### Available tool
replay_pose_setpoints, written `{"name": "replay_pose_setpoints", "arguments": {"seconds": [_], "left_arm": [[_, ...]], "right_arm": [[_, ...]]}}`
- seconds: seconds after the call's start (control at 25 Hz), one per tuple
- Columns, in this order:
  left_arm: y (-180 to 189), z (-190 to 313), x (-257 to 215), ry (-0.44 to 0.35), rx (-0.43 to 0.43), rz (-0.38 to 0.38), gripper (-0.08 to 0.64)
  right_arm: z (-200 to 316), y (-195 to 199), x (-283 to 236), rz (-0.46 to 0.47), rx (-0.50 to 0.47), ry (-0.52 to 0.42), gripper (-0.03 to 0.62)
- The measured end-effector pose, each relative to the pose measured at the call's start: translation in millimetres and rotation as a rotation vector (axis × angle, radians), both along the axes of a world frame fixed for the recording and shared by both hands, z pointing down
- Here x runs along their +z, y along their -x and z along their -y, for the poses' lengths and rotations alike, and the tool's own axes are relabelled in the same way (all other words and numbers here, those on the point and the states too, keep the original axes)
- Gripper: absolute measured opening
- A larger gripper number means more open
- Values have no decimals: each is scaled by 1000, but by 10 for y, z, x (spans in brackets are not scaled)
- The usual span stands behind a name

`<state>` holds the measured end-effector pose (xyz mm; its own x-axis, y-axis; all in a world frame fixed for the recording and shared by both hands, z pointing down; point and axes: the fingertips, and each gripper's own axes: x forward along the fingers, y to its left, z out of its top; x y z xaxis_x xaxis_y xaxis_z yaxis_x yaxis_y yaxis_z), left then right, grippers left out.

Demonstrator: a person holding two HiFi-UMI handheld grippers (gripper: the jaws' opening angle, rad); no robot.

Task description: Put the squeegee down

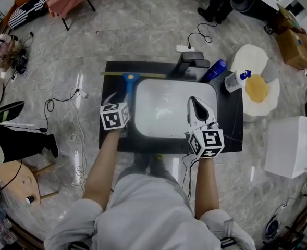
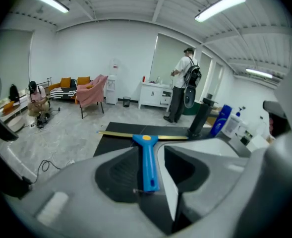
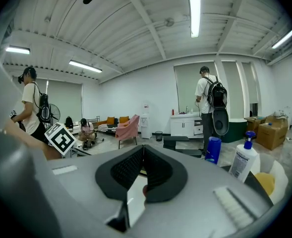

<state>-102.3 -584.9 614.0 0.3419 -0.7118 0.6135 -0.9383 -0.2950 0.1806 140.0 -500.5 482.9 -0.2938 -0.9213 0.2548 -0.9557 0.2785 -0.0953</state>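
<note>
**A:** Starting big: see the black table [image 1: 229, 132] filling the middle, with a white tray [image 1: 166, 113] on it. Any guess why?

**B:** Probably laid out as a surface for wiping. Worth noting the white box [image 1: 294, 145] on the floor to the right, well apart from all that.

**A:** Found the squeegee [image 2: 148, 162]?

**B:** Yes. Lies flat on the table at its far-left part, just left of the tray, with the blue handle pointing near and the brass-coloured blade running along the far edge. Looks set down already.

**A:** And the left gripper [image 2: 151, 155]?

**B:** Grips nothing. Stands with jaws well apart, lined up on the handle from the near side, pads clear of it. Reads as a letting-go pose, not a hold.

**A:** Right gripper [image 3: 144, 148]?

**B:** Pinched together at the tips, nothing visible between them. Hangs over the tray's right side, likely kept clear because one hand is enough here.

**A:** Anything smaller?

**B:** Spot a black stand [image 1: 189, 62], a blue bottle [image 1: 215, 70] and a white spray bottle [image 1: 235, 80] at the far right, seemingly parked beyond the working area.

**A:** Any writing?

**B:** Can see print on the spray bottle's label, too small to read. No brand legible on the blue one. Only black-and-white squares on the gripper cubes, no letters.
</note>
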Motion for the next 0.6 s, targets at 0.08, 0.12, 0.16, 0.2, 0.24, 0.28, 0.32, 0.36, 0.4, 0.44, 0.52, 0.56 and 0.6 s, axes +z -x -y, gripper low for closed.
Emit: {"name": "replay_pose_setpoints", "arguments": {"seconds": [0.08,0.12,0.16,0.2,0.24,0.28,0.32,0.36,0.4,0.44,0.52,0.56,0.6], "left_arm": [[23,-81,-113,-18,-6,-5,148],[40,-122,-169,-26,-8,-7,140],[57,-163,-224,-34,-9,-9,139],[70,-203,-277,-43,-8,-12,138],[79,-241,-328,-52,-6,-15,137],[86,-278,-378,-61,-6,-16,135],[96,-310,-427,-70,-6,-16,130],[109,-339,-477,-80,-8,-16,124],[120,-367,-529,-89,-8,-16,119],[127,-398,-582,-100,-6,-16,115],[128,-466,-689,-126,6,-10,98],[126,-497,-741,-139,11,-7,86],[127,-522,-795,-151,14,-6,86]], "right_arm": [[-70,9,-49,2,-3,-4,3],[-106,18,-74,3,-4,-7,3],[-141,28,-99,3,-5,-10,3],[-175,36,-122,3,-6,-14,3],[-207,40,-142,3,-7,-17,3],[-235,42,-161,3,-9,-21,3],[-258,44,-181,4,-11,-24,3],[-278,48,-200,6,-13,-28,3],[-297,53,-220,7,-15,-30,3],[-315,57,-237,7,-17,-32,3],[-355,59,-261,7,-20,-35,3],[-370,56,-272,7,-21,-37,3],[-382,54,-284,8,-22,-40,3]]}}
